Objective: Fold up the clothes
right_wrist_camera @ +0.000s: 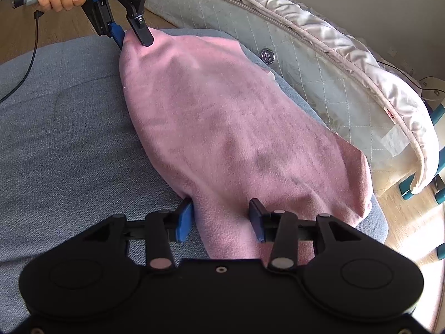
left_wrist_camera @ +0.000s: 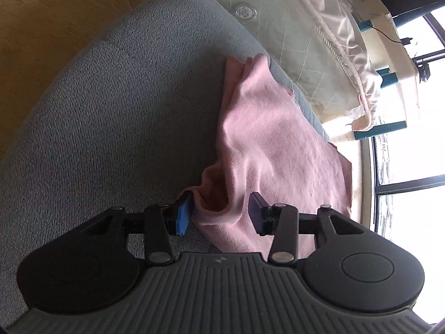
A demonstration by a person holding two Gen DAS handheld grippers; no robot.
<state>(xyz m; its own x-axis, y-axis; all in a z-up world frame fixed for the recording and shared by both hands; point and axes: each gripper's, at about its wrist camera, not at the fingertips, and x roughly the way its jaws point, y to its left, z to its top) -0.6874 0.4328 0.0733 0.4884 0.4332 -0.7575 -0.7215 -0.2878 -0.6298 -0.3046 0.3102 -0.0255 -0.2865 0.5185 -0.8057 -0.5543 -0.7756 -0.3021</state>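
Note:
A pink fleece garment [right_wrist_camera: 228, 128] lies on a grey upholstered cushion [right_wrist_camera: 69, 128]. In the left wrist view the garment [left_wrist_camera: 272, 144] lies along the cushion's [left_wrist_camera: 116, 111] right side. My left gripper [left_wrist_camera: 221, 214] is open, its fingers either side of a raised fold at the near corner. In the right wrist view the left gripper [right_wrist_camera: 133, 37] sits at the garment's far corner. My right gripper [right_wrist_camera: 221, 217] is open, its blue pads [right_wrist_camera: 185, 218] either side of the near edge of the cloth.
A quilted mattress [right_wrist_camera: 319, 64] with a satin cover stands beside the cushion on the right. Wooden floor [left_wrist_camera: 41, 27] lies beyond the cushion. Teal furniture legs [right_wrist_camera: 436, 117] and a bright window [left_wrist_camera: 411, 167] are at the right. A cable [right_wrist_camera: 25, 69] hangs from the left gripper.

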